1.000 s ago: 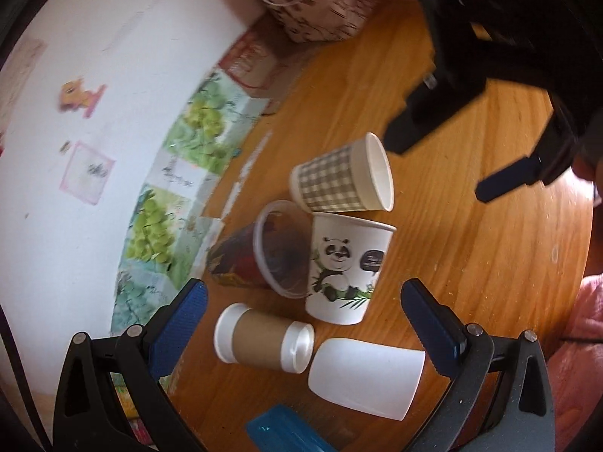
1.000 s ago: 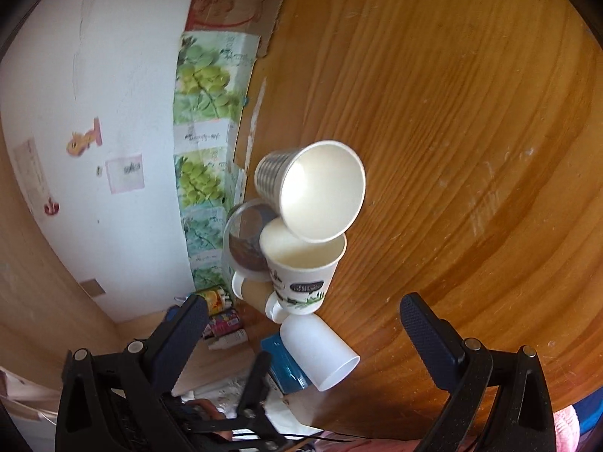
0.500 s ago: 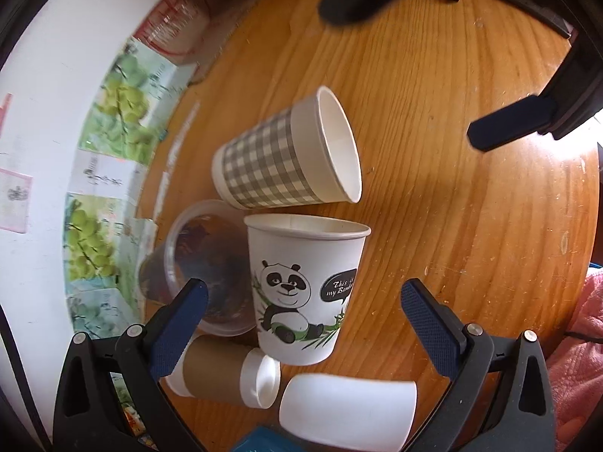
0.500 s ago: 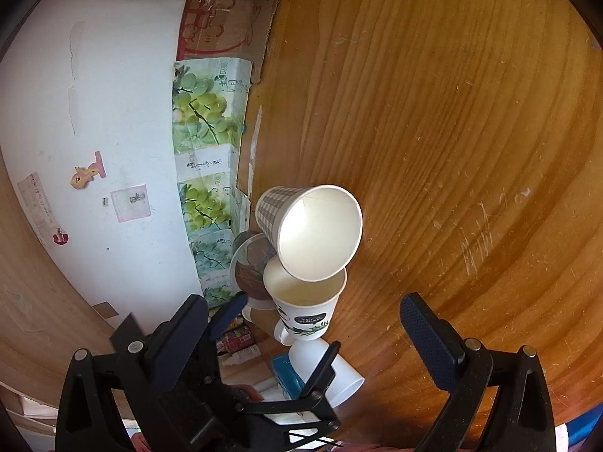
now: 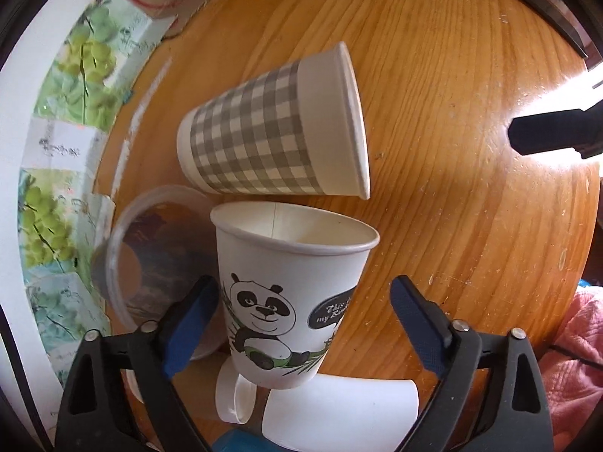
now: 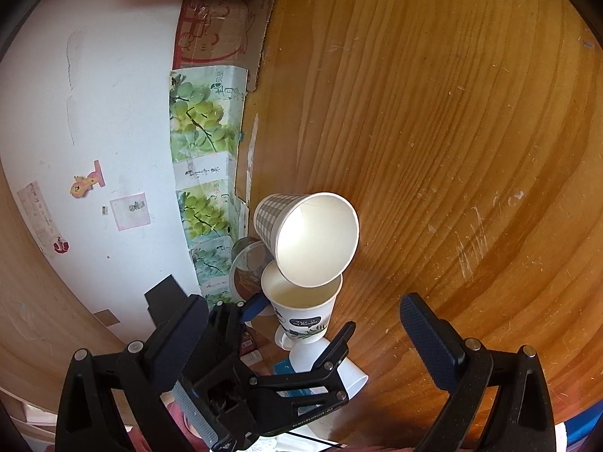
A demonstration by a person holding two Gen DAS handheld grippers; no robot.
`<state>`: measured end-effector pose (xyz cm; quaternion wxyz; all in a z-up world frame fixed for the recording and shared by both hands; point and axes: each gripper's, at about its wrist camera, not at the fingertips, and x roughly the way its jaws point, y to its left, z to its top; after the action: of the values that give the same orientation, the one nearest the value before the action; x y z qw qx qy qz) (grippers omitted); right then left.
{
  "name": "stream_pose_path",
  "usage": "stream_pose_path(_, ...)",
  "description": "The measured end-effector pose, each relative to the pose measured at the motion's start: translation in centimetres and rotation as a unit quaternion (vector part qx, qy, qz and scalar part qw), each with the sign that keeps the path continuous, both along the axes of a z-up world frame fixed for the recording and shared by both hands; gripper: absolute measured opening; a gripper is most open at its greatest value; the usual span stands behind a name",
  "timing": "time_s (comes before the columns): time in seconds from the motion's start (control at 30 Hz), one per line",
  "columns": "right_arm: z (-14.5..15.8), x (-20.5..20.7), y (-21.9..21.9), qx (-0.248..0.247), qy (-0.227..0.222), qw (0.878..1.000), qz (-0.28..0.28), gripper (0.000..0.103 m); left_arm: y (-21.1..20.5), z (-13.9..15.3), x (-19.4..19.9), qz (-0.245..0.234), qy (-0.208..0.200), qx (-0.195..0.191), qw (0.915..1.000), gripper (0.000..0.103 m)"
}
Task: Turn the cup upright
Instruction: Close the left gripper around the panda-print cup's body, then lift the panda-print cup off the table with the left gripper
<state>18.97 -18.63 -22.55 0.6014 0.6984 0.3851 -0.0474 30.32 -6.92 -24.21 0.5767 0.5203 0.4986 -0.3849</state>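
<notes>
Left tool (image 5: 305, 316), jaws spread, has closed in to straddle the upright panda cup (image 5: 292, 293); gingham cup (image 5: 275, 128) on its side remains unflipped. Right tool (image 6: 301, 335) spread, idle.

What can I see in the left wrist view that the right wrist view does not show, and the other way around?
Only the left wrist view shows the panda drawing on the upright panda cup and the pink cloth. Only the right wrist view shows the inside of the checked cup, lying on its side, and the wall stickers. Both show these two cups, the clear plastic cup and the wooden table.
</notes>
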Motion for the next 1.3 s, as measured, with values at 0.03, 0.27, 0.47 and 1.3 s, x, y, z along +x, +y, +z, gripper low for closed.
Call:
stream_pose_path(0.03, 0.0, 0.0, 0.0, 0.000, 0.000, 1.000, 0.000, 0.102, 0.0, -0.2, 0.3, 0.001, 0.000, 0.001, 1.0000, 0.087)
stream_pose_path(0.27, -0.4, -0.4, -0.1, 0.014, 0.003, 1.000, -0.006, 0.102, -0.3, -0.7, 1.4, 0.016, 0.018, 0.004, 0.9997, 0.072)
stream_pose_path(0.47, -0.3, -0.8, 0.1, 0.019, 0.002, 1.000, -0.008, 0.102, -0.2, -0.7, 2.7, 0.022, 0.022, 0.003, 0.9995, 0.067)
stream_pose_path(1.3, 5.5, -5.8, 5.1, -0.053, 0.005, 0.998, -0.024, 0.102, 4.3, 6.1, 3.4, 0.152, 0.100, -0.102, 0.9780, 0.066)
